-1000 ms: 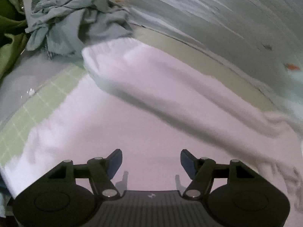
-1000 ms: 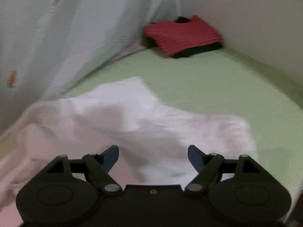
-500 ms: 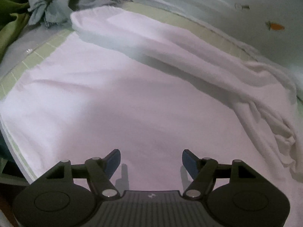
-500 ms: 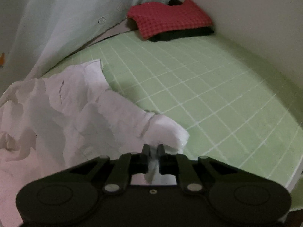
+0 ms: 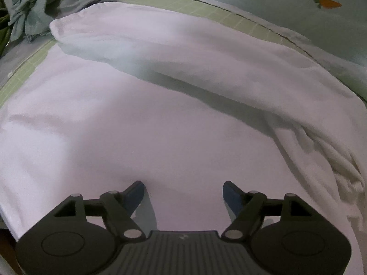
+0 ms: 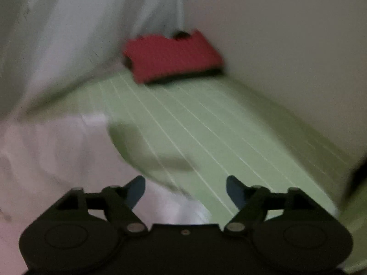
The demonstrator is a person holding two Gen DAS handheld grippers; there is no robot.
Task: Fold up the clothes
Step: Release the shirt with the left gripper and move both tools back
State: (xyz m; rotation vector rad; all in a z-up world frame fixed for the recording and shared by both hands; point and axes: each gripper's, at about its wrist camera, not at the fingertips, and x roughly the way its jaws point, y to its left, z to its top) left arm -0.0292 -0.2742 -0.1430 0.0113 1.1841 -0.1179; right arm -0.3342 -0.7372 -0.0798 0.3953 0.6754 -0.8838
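Mat [image 6: 206, 126]: green, white grid, covers the work surface; whether a desk or a bed lies beneath cannot be told.

White garment [image 5: 160, 126]: spread flat over the mat, far edge turned over into a long roll, right end bunched in creases. First fold looks begun; squaring and further folds remain, by my reading.

Grey heap [image 5: 52, 4]: unfolded, far left corner, still to do.

Red stack [image 6: 172, 57]: folded, on a dark item, far corner by the wall; apparently finished.

Left gripper [image 5: 183, 192]: released, jaws just widening, over flat cloth, nothing between them.

Right gripper [image 6: 185, 188]: released, jaws just sprung apart, empty, at the garment's edge.

Right view blurred; garment cut off by the frame.
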